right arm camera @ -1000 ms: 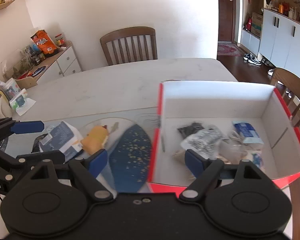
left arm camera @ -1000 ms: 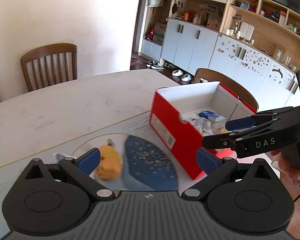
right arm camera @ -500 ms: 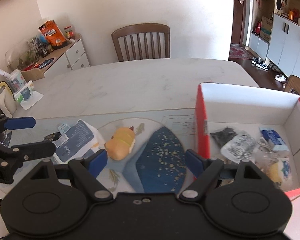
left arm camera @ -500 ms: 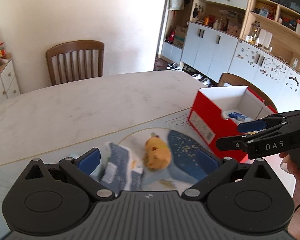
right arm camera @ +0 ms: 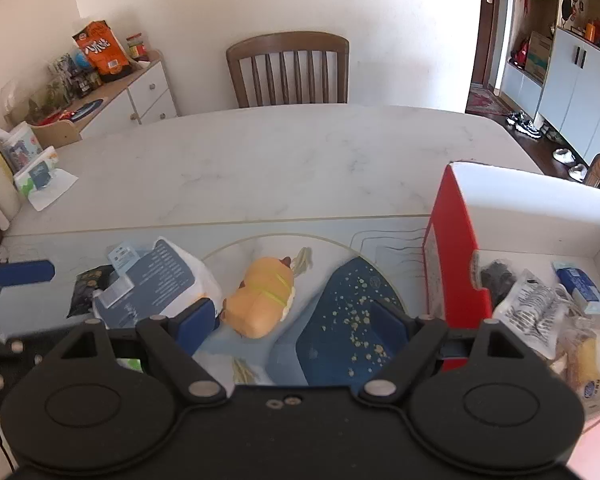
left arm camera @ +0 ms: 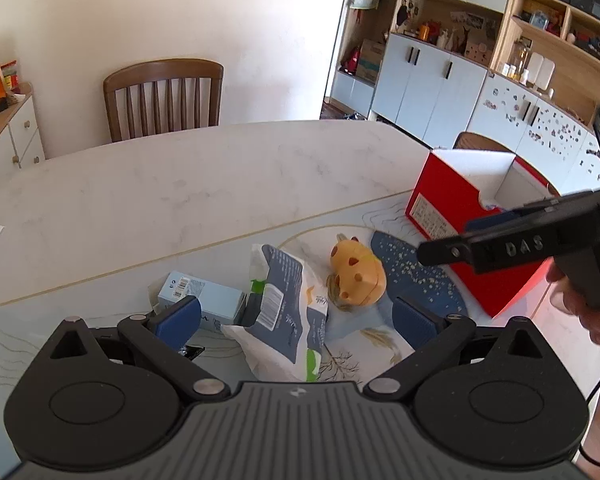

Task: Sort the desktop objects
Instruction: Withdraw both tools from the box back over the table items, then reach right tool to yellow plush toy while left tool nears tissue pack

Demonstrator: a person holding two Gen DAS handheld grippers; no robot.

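We note both claws released: left claw point(left arm camera: 296, 316) above the snack bag point(left arm camera: 286, 308), right claw point(right arm camera: 292, 324) above the yellow plush toy point(right arm camera: 262, 300).

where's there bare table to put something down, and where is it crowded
The marble table is bare from the placemat's far edge to the wooden chair. Crowded: the near mat, where the white and blue bag, pale blue carton and yellow toy cluster. The red box already holds several packets.
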